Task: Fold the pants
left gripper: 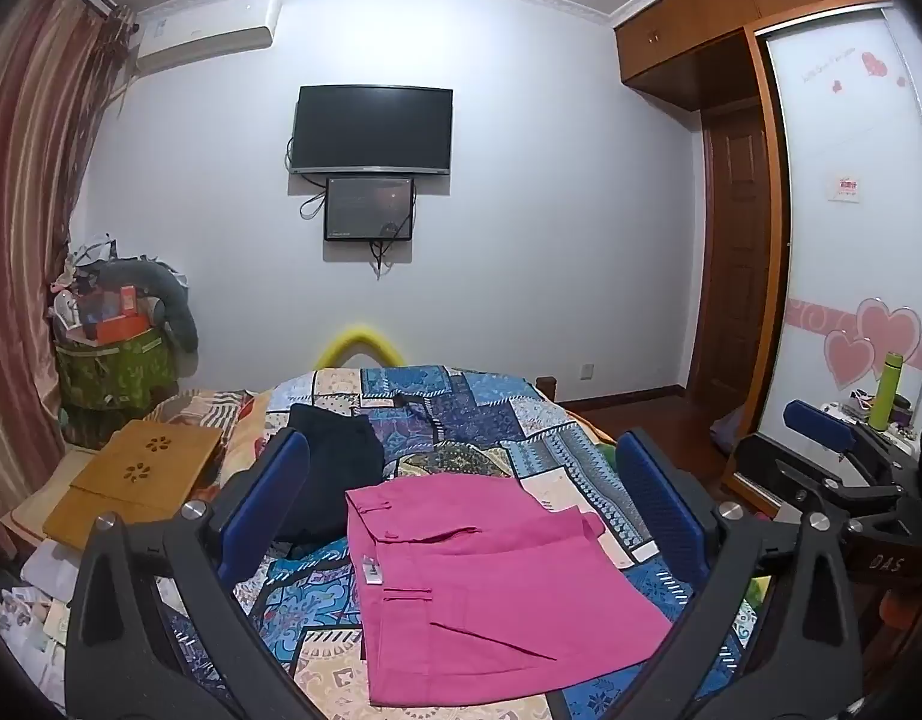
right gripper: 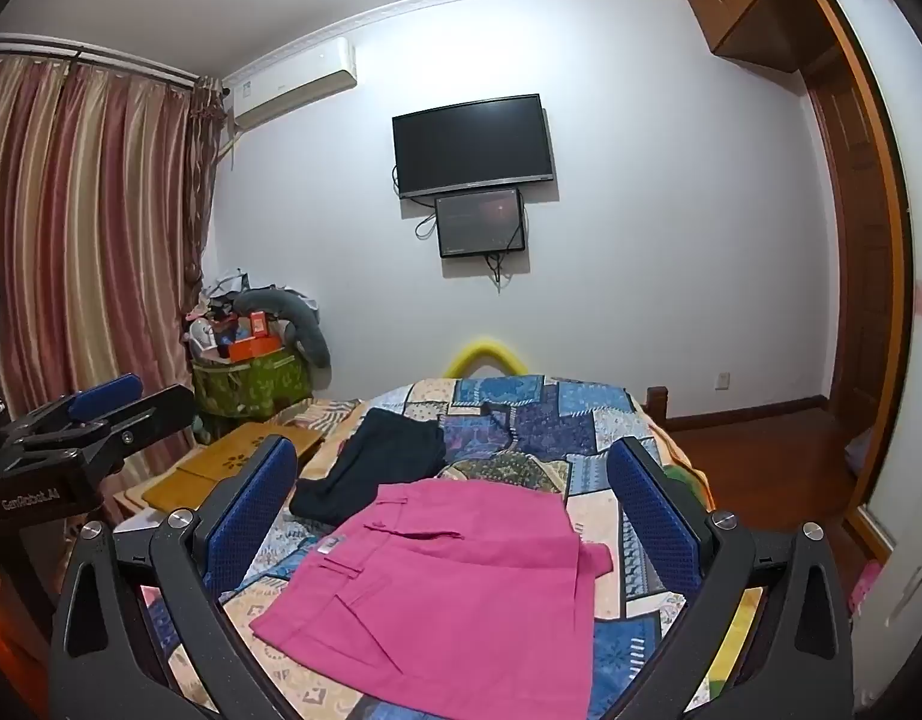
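Note:
Pink pants point(left gripper: 484, 588) lie folded into a flat rectangle on the patchwork bedspread point(left gripper: 461, 414), waistband toward the left. They also show in the right wrist view point(right gripper: 449, 588). My left gripper point(left gripper: 461, 492) is open and empty, held above the near part of the pants, its blue pads wide apart. My right gripper point(right gripper: 455, 498) is open and empty too, above the same pants. The right gripper appears at the right edge of the left wrist view point(left gripper: 820, 438), and the left gripper at the left edge of the right wrist view point(right gripper: 101, 402).
A dark folded garment point(left gripper: 335, 462) lies on the bed beyond the pink pants, also in the right wrist view point(right gripper: 371, 468). A wooden lap tray point(left gripper: 137, 474) sits at the bed's left. A cluttered green bin point(left gripper: 113, 372) stands by the curtain. A wardrobe point(left gripper: 850, 210) is at the right.

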Action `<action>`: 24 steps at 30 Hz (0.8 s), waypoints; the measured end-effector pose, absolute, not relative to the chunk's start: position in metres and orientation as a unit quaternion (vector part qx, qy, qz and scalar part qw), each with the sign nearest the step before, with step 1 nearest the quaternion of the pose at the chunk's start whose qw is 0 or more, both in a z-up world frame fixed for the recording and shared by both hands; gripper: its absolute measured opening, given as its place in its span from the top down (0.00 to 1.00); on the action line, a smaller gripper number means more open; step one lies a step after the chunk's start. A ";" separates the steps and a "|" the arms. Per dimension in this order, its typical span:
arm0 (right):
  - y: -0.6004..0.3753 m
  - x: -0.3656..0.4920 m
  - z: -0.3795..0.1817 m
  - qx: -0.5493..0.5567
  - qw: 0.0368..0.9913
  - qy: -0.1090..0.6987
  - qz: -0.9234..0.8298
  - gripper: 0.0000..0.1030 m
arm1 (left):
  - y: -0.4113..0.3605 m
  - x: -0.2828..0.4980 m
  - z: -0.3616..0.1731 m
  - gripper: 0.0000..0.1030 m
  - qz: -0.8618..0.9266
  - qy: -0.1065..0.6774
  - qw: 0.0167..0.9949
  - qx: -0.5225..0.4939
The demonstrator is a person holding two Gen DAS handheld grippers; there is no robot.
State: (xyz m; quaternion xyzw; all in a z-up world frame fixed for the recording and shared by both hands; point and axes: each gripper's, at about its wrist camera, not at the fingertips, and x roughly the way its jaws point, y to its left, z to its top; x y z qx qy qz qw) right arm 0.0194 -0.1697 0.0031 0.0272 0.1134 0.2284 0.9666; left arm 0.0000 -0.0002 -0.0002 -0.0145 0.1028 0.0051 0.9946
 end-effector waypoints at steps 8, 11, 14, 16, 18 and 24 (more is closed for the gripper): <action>-0.169 0.020 0.002 0.026 0.967 0.114 0.226 0.00 | 0.003 0.008 -0.013 0.00 0.009 0.114 0.993 -0.021; -0.171 0.020 0.004 0.028 0.967 0.116 0.226 0.00 | 0.003 0.010 -0.011 0.00 0.010 0.117 0.993 -0.021; -0.166 0.017 -0.004 0.028 0.966 0.117 0.227 0.00 | 0.003 0.010 -0.011 0.00 0.010 0.117 0.993 -0.021; -0.167 0.019 -0.002 0.027 0.966 0.118 0.227 0.00 | 0.003 0.011 -0.013 0.00 0.010 0.116 0.993 -0.021; -0.167 0.020 -0.003 0.027 0.966 0.119 0.226 0.00 | 0.003 0.010 -0.011 0.00 0.010 0.117 0.993 -0.021; -0.165 0.025 -0.006 0.029 0.967 0.121 0.225 0.00 | 0.003 0.010 -0.011 0.00 0.010 0.117 0.993 -0.021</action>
